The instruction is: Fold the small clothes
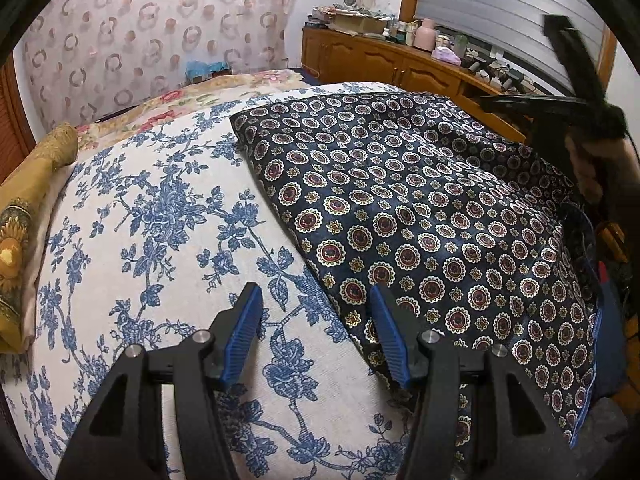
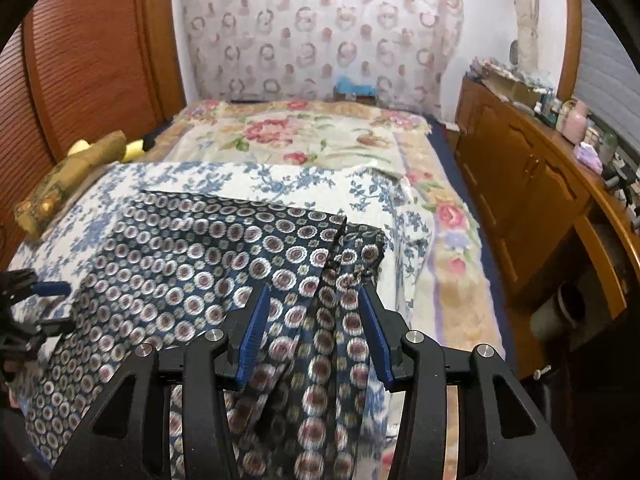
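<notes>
Both open tongs (image 1: 316,336) (image 2: 312,334) overhang navy cloth (image 1: 420,216).

We hold the left gripper (image 1: 316,312) wide open above the bed (image 1: 160,208). Our right gripper (image 2: 314,312) gapes too, over that bed's right side.

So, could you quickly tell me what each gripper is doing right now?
Left gripper: open, holding nothing.
Right gripper: open, above the patterned cloth.
</notes>
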